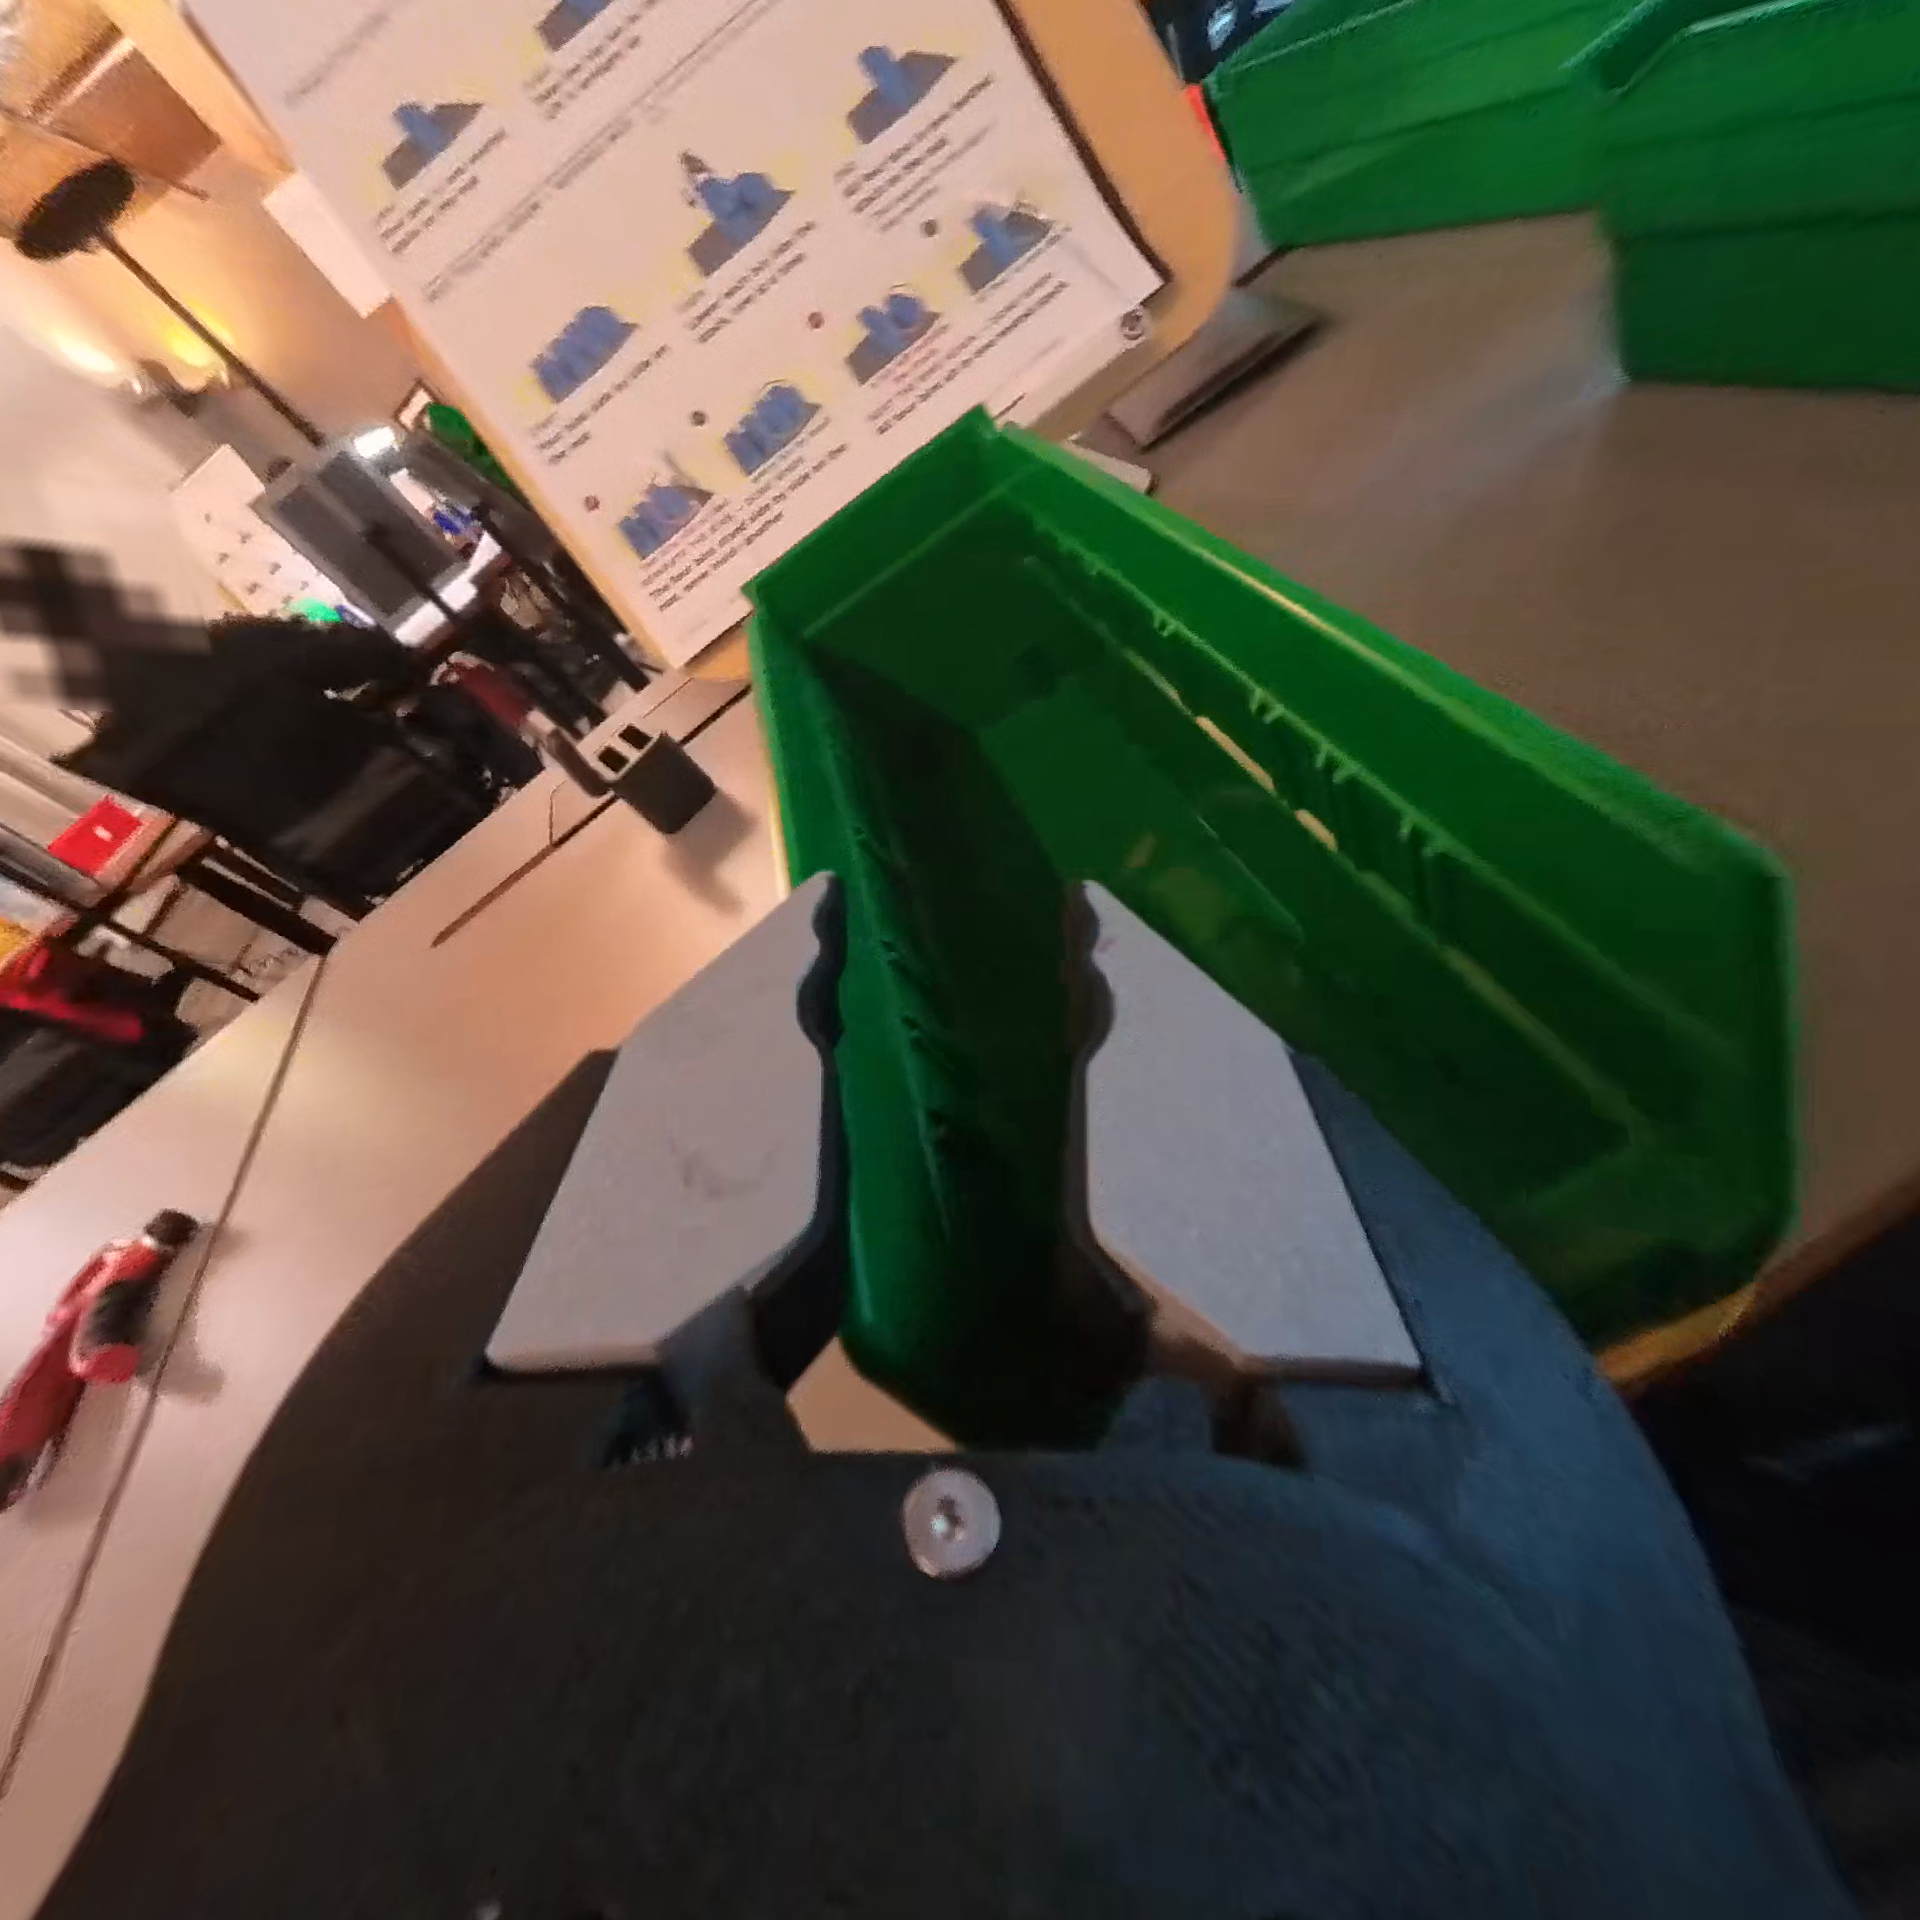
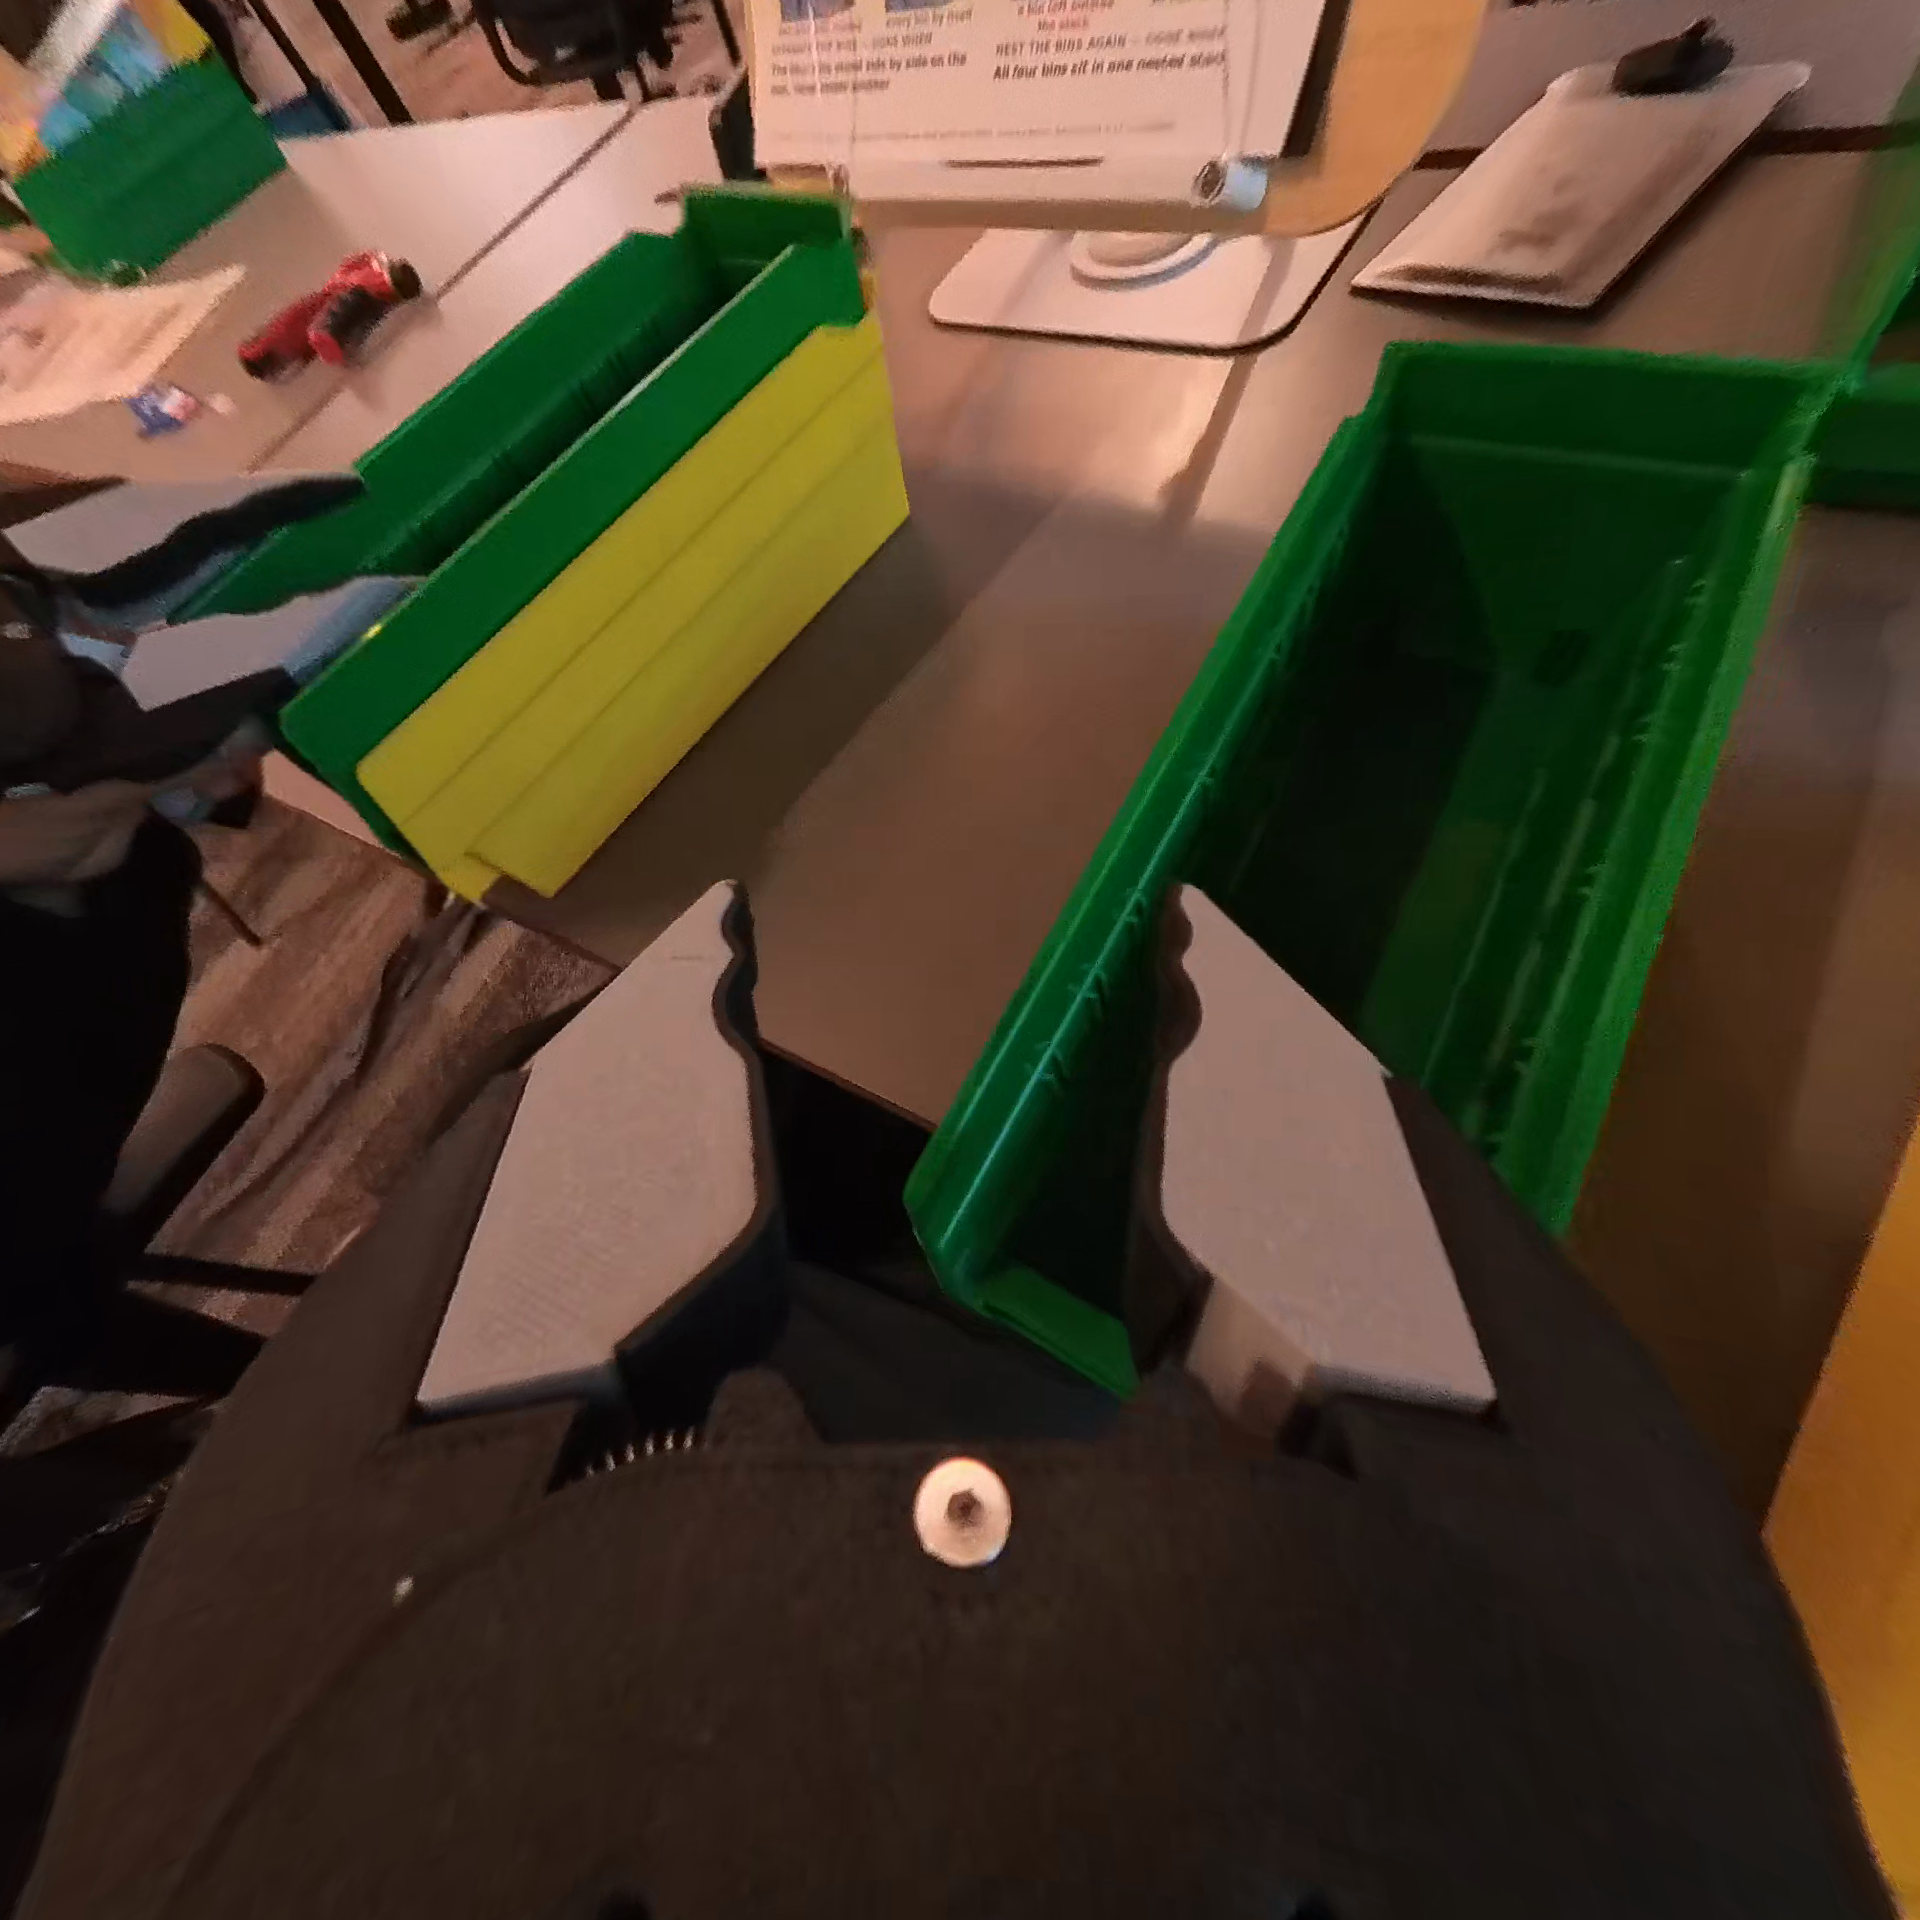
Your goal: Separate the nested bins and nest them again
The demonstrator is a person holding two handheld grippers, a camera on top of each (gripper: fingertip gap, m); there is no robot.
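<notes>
Two claws are at work, each on its own green bin. In the left wrist view, the left claw is clenched on the near side wall of a green bin that fills the centre and right of the frame, tilted, with its open top toward the camera and its ribbed inner walls showing. More green bins stand in the upper right corner on the grey worktop. A white instruction sheet on a stand takes the upper middle, and a red tool lies at the lower left. In the right wrist view, the right claw is spread apart: its right finger sits inside a second green bin at centre right, against the near wall, while its left finger stands clear of that wall, so the wall lies between the fingers without being pinched. This bin rests upright on the worktop. At upper left of that frame the held bin shows its yellow-lit side, with the left claw gripping it at the left edge. A clipboard lies at upper right.
</notes>
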